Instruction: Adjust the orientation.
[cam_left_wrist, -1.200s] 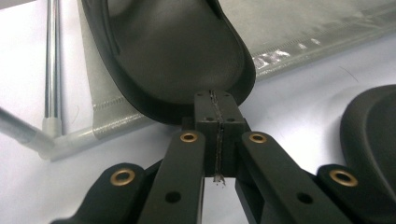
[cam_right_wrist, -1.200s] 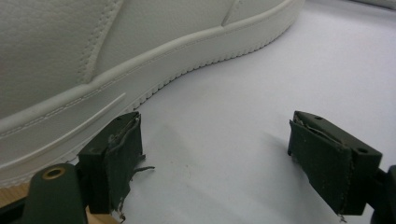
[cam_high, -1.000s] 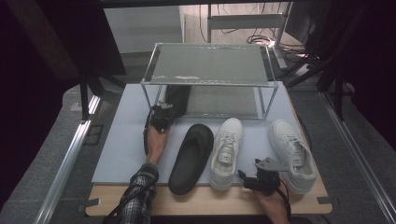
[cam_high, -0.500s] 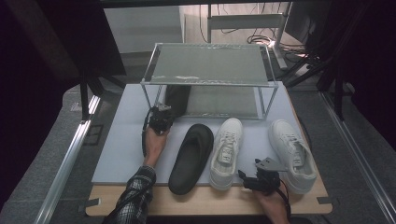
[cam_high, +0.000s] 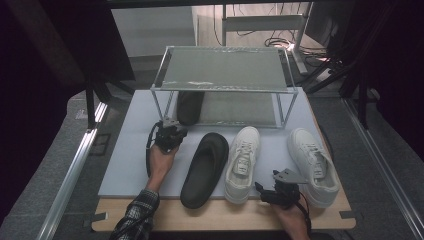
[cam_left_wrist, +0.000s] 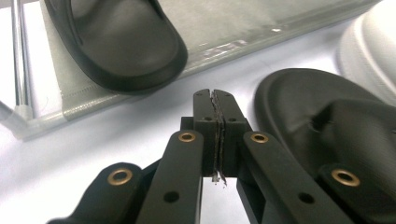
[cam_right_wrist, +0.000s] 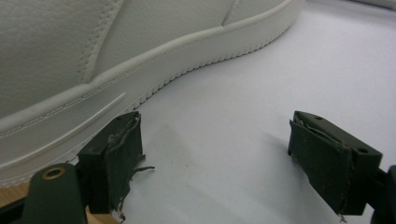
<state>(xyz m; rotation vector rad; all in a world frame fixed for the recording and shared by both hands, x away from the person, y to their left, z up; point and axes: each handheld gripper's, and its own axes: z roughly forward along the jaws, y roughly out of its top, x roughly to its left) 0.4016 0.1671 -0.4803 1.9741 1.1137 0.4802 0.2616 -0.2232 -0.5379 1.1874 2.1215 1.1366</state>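
High view: left gripper clenched empty beside black slipper, right gripper released near white sneaker; next, opening and gripping slipper.

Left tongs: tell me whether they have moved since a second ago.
Yes. In the high view the left tongs have moved up the picture, closer to the rack's front leg and the black slipper under it.
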